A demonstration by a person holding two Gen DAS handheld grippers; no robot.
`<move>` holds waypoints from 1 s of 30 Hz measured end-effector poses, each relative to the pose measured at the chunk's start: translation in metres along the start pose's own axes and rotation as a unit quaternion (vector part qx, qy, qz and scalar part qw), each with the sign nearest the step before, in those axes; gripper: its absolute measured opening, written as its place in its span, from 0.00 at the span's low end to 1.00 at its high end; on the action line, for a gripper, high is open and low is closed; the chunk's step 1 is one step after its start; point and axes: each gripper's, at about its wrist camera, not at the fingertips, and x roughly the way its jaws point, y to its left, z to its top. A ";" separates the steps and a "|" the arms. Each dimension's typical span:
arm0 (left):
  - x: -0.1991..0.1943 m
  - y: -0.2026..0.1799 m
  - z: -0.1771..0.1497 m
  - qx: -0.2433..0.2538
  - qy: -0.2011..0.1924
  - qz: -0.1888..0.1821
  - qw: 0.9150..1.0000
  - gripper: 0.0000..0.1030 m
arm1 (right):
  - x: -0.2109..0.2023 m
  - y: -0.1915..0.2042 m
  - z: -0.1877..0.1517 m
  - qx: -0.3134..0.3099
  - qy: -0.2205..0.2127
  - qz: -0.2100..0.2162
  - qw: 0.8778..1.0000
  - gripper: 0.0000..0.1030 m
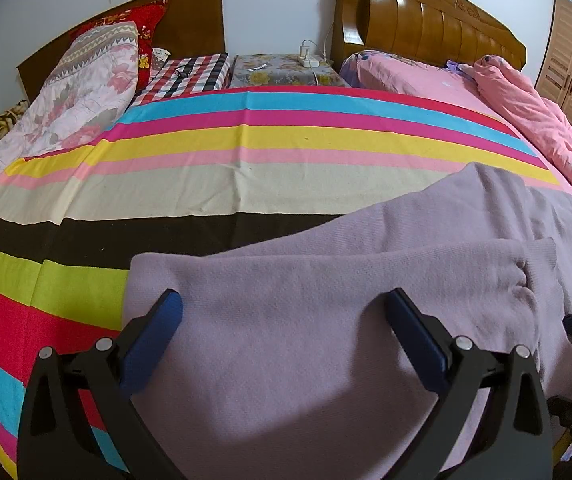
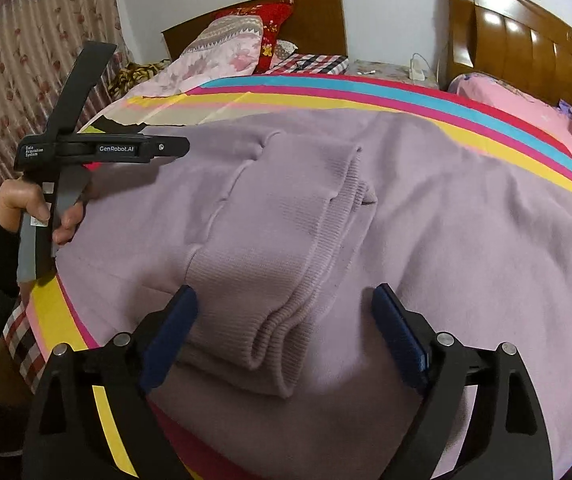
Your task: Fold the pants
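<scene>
left gripper (image 1: 286, 300): black frame arms, blue finger pads, round silver screw heads | right gripper (image 2: 284, 296): same build, black arms, blue pads, silver screws | left unit body, right wrist view: black, white lettering "GenRobot.AI" and "Data Acquisition System", grey handle | left hand (image 2: 26, 208): black sleeve at wrist

The pants (image 2: 326, 220) are plain pale lilac knit, ribbed at the cuffs. The bedspread (image 1: 206, 148) beneath runs in stripes of red, cyan, magenta, yellow, pink, cream, black and lime. At eleven o'clock lies a floral pink quilt (image 1: 86, 92); at two o'clock, a salmon-pink duvet (image 1: 534, 120). Each claw (image 2: 284, 336) is black with blue pads (image 2: 170, 340).
</scene>
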 end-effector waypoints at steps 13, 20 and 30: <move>-0.080 -0.059 -0.016 -0.008 -0.109 0.009 0.994 0.98 | -0.075 -0.059 -0.024 0.086 -0.068 -0.038 0.993 0.85; -0.037 -0.141 -0.041 0.108 -0.009 -0.029 0.994 0.98 | -0.087 -0.100 -0.063 0.100 -0.003 -0.127 0.987 0.85; -0.066 -0.180 0.006 0.134 -0.048 -0.064 0.988 0.98 | -0.093 -0.110 -0.079 0.112 -0.036 -0.097 0.988 0.88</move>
